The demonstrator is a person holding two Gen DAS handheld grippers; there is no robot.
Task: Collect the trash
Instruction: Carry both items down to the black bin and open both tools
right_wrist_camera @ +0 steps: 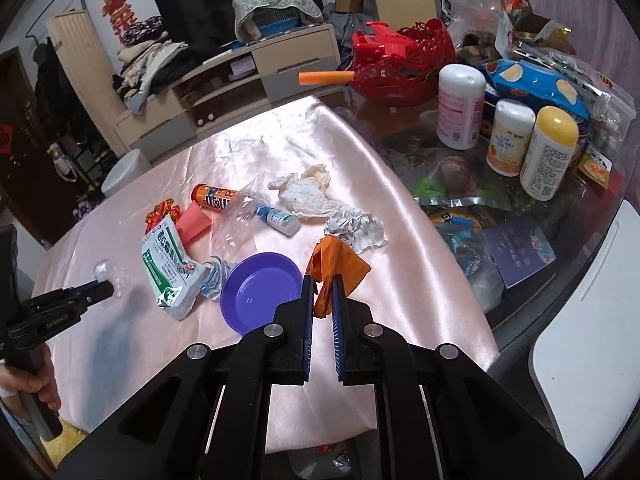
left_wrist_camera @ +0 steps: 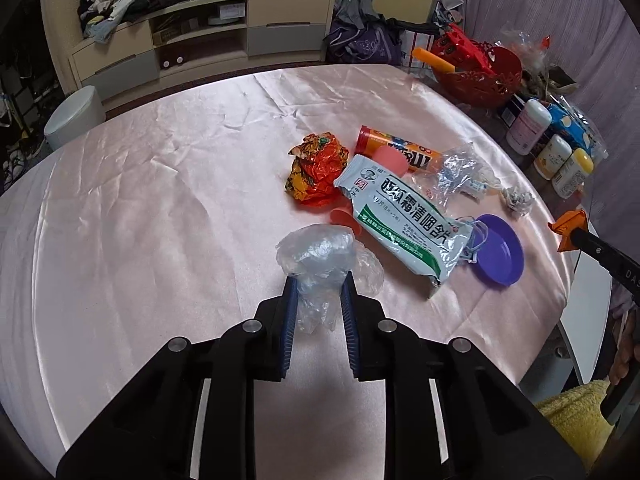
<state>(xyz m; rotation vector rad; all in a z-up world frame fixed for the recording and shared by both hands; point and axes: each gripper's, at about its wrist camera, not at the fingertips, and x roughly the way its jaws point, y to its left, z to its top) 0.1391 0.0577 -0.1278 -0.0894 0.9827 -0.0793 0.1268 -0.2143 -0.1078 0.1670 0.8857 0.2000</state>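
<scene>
crinkly clear plastic bag (left_wrist_camera: 316,256) pinched in left hand-held gripper (left_wrist_camera: 319,280); right hand-held gripper (right_wrist_camera: 321,286) clamps soft orange wrapper (right_wrist_camera: 336,266).

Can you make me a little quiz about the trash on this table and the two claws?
1. True or false: the left claw grips a clear plastic bag.
2. What colour is the scrap in the right claw?
3. Which lies nearest the purple plate? A. red basket B. white-and-green packet C. yellow-capped bottle

Key: 1 true; 2 orange; 3 B.
</scene>
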